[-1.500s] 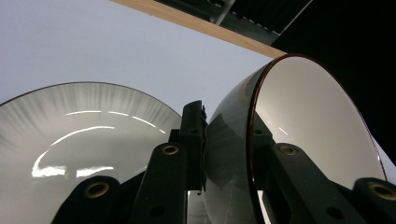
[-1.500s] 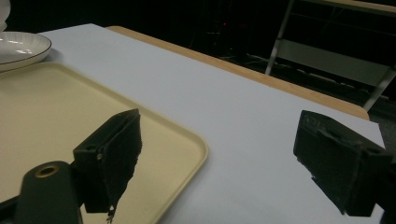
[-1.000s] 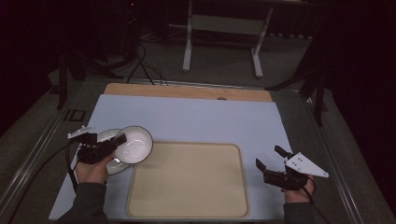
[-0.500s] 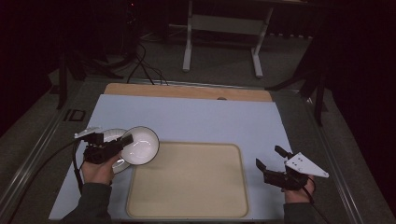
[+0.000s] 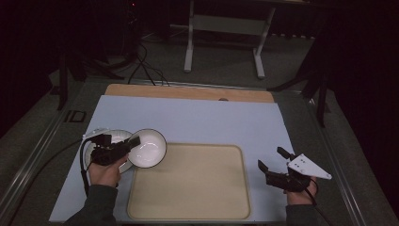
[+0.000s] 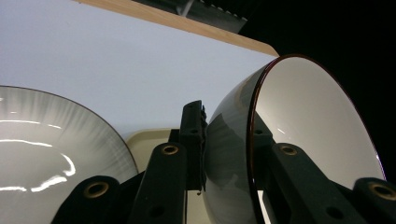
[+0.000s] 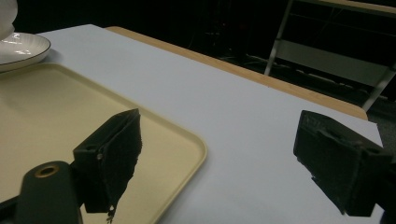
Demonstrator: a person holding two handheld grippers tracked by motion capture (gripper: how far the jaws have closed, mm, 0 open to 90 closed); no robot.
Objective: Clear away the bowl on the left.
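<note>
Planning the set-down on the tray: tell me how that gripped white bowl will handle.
The bowl looks glazed and glossy, so probably slippery and breakable. The left gripper pinches only its rim wall, so it may pivot or slip. Its rounded underside could rock on the tray.

L hand-held gripper (image 6: 227, 154) clamps white bowl (image 6: 299, 140) rim; plate (image 6: 51, 144) beside, tray (image 6: 152, 142) behind.

This looks like a lab or recording studio rather than a home. The work table (image 5: 197, 125) wears a plain pale-blue sheet over a wooden top, and everything around it is dark. Beyond the table's far edge, black cables (image 5: 141, 66) trail over grey carpet, next to a metal stand (image 5: 223, 42). Dark tripod-like legs (image 5: 322, 89) stand off the table's right side.
</note>
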